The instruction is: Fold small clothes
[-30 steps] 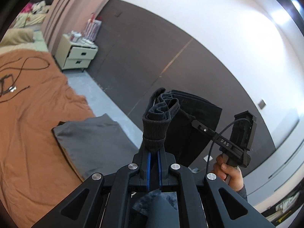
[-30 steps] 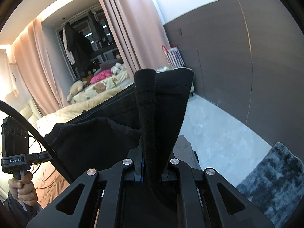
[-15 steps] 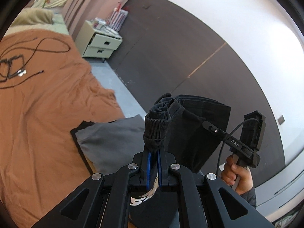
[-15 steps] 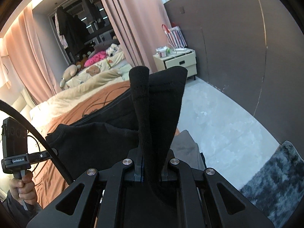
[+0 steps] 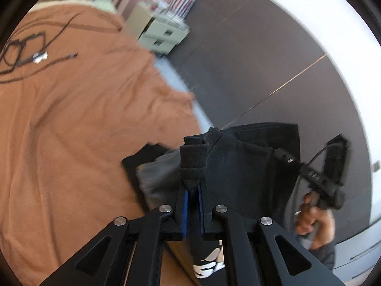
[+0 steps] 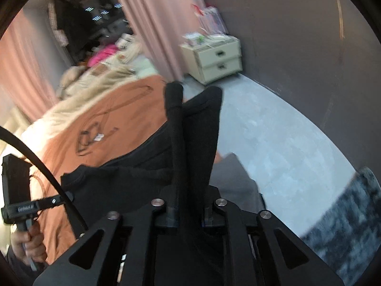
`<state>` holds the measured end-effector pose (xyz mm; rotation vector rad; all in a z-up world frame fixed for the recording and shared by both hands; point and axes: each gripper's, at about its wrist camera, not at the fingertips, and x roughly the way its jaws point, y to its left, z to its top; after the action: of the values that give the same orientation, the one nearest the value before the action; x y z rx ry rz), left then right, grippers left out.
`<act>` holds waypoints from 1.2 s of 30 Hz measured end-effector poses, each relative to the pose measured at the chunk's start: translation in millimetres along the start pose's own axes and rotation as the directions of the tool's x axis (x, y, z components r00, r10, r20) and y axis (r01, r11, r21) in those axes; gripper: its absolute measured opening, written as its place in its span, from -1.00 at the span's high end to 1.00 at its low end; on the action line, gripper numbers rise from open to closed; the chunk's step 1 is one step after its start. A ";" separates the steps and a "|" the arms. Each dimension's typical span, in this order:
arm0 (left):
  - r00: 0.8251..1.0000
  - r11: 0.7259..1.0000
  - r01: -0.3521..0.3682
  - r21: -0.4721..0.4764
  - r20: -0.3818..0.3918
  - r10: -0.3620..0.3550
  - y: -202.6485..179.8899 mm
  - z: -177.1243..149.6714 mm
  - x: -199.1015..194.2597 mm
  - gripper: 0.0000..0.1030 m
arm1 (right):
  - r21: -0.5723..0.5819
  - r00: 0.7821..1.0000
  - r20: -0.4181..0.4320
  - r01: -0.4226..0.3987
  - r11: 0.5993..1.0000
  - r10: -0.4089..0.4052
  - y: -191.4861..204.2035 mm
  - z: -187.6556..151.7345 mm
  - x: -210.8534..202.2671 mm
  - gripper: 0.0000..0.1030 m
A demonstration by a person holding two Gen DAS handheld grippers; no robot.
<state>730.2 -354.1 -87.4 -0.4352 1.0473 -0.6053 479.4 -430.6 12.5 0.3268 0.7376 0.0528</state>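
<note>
The black top (image 5: 240,166) is hanging between both grippers above the bed (image 5: 71,119), over a grey garment (image 5: 157,178) lying at the bed's edge. The left gripper (image 5: 192,190) is pinching a ribbed cuff, jaws narrow. The right gripper (image 6: 188,205) is gripping a bunched fold; its jaws have just been opening slightly, cloth between them and seemingly pressed. Judgement: the top is being laid down. Both corners should be kept level and taut, and released only once the cloth is lying flat, clear of the cables (image 5: 26,50).

Both wrist views over bed (image 5: 71,119)
</note>
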 end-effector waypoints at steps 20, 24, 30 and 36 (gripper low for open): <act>0.996 0.996 -0.075 0.045 0.048 0.073 5.1 -6.3 5.7 0.43 | -0.069 0.965 -0.200 0.158 0.985 -0.169 18.9 -0.1 8.2 0.02; 0.997 0.993 -0.071 0.091 0.034 0.069 -5.9 2.5 23.9 0.43 | -0.041 0.956 -0.221 0.189 0.981 -0.193 1.9 9.6 18.3 0.02; 0.996 0.986 -0.086 0.146 0.008 0.085 -14.4 11.1 60.3 0.44 | -0.044 0.945 -0.243 0.216 0.975 -0.220 -10.4 23.0 47.3 0.23; 0.989 0.976 -0.146 0.162 -0.002 0.149 -10.2 14.0 86.9 0.66 | -0.048 0.929 -0.253 0.268 0.962 -0.272 -16.3 33.3 77.9 0.31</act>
<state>771.8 -417.6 -133.1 -0.2094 1.0258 -0.5562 558.3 -442.6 -20.3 0.2048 1.0351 -0.1644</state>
